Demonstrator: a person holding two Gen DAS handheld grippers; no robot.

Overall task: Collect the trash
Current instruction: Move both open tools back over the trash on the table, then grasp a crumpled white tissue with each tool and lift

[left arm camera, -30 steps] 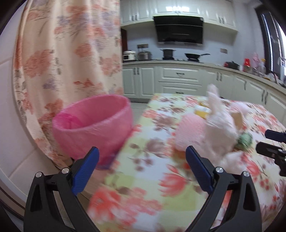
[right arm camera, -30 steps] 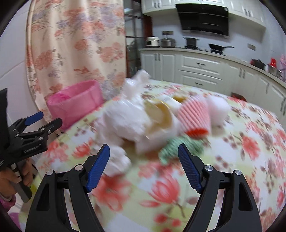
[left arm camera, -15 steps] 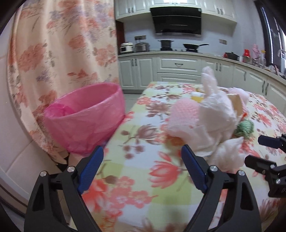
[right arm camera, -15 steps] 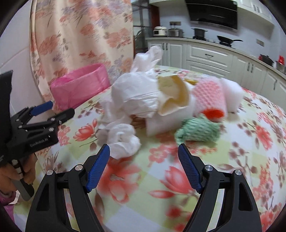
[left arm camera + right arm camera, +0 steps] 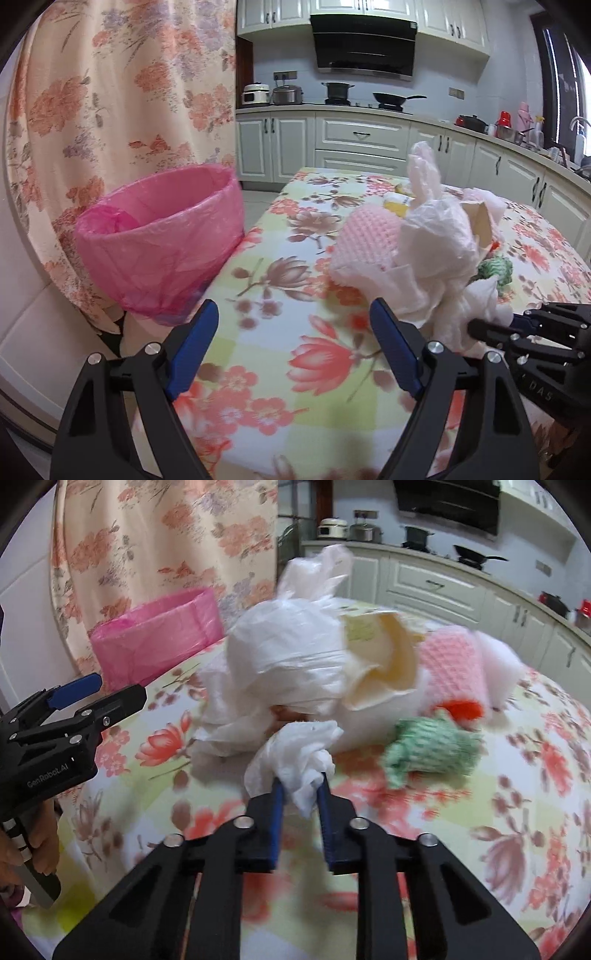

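The right gripper (image 5: 301, 786) was clamped on a crumpled white tissue (image 5: 299, 755), its blue pads pressed against the wad from both sides, having just closed. The tissue sat at the near edge of a heap of trash on a table covered with a floral cloth (image 5: 480, 830). Just behind the tissue lay a white plastic bag (image 5: 291, 653), touching it or nearly so. Beside the bag were a cream paper wrapper (image 5: 384, 672), a pink foam net (image 5: 452, 664) and, nearer the camera, a green foam net (image 5: 432, 747) lying on the cloth.

The left gripper (image 5: 291, 350) was held above the near part of the table with its jaws spread and nothing between them; they had just been narrowing slightly. In the right wrist view it appeared at the left edge, gripped by a hand (image 5: 26, 853).

A bin lined with a pink bag (image 5: 162, 240) stood off the left side of the table, in front of a flowered curtain (image 5: 110, 92). White kitchen cabinets (image 5: 362, 140) ran along the far wall.
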